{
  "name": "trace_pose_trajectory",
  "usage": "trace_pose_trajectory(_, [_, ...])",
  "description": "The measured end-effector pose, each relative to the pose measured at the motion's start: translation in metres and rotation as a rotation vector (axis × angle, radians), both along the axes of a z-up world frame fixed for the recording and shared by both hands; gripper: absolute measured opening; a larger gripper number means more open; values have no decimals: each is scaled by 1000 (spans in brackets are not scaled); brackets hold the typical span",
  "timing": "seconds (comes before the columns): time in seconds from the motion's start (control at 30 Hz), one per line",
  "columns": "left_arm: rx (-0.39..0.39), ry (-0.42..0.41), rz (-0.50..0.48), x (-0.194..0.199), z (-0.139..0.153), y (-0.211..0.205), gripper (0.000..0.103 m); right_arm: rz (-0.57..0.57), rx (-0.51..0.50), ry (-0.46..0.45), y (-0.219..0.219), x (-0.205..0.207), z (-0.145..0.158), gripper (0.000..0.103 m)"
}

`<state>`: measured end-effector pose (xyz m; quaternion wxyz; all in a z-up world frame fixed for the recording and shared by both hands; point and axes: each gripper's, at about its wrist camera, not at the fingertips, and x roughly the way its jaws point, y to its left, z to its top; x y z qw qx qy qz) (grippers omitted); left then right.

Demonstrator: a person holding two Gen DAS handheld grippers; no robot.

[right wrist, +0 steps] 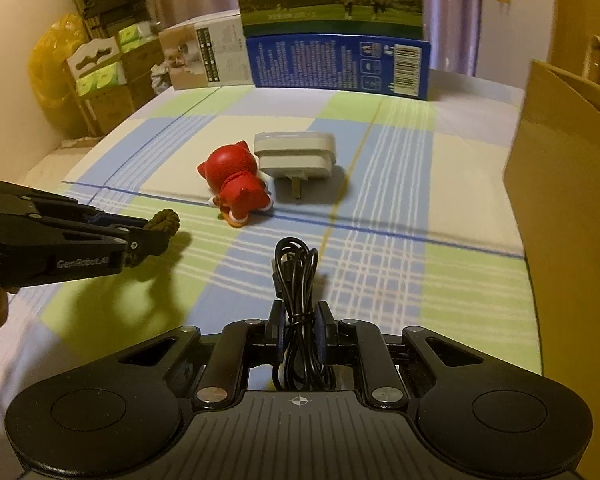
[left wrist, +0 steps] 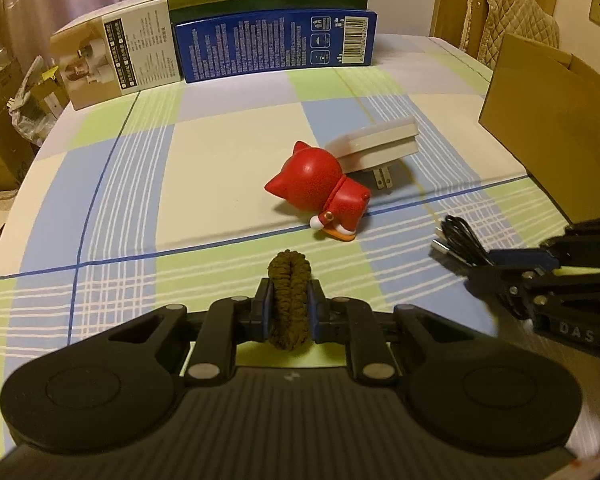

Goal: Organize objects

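In the left wrist view, the left gripper [left wrist: 288, 300] has its jaws pressed together on a brown hair tie [left wrist: 289, 300], a soft fabric ring that stands up between the pads. I judge it very light and squashy, so it can be held anywhere on the ring and will not slip easily. Ahead of this claw, on the checked tablecloth [left wrist: 112, 184], a red cat figurine [left wrist: 320, 188] lies on its side, touching a white plug adapter [left wrist: 374, 144] just behind it. To the right of the claw the right gripper [left wrist: 476, 260] pinches a black cable bundle [left wrist: 458, 238]. Farther right stands a cardboard box [left wrist: 556, 136]; its inside is hidden from here.

In the right wrist view, the right gripper [right wrist: 298, 328] is pinching the black cable bundle [right wrist: 298, 280] at the tied middle. The cable looks light and floppy, so the tie is the good place to hold; loose loops could slide. Ahead and a little left of this claw lie the red cat figurine [right wrist: 236, 184], which seems hard and smooth, perhaps slippery on its round head, and the white plug adapter [right wrist: 296, 156], stiff with flat sides for gripping. At the left, the left gripper [right wrist: 156, 232] holds the hair tie [right wrist: 164, 220]. The cardboard box [right wrist: 572, 208] rises close at the right; what it holds I cannot tell.
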<state>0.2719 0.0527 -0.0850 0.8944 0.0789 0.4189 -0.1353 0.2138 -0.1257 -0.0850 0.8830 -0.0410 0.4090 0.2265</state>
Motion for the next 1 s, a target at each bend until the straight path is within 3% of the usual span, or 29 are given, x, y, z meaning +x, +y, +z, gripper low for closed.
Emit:
trace_pose_trajectory(0.37, [-49,2,47,-35,21,-7,14,-67,18,-9,-23,-51,35,11])
trace_pose_trajectory(0.57, [-117,-20,94,-67,52,-7,14,-96,49,-32,-35,-79,64,11])
trace_pose_trajectory(1.0, [-155,-81,114,-146,112,-20,14,-108,97,-99,-55,-145,121,11])
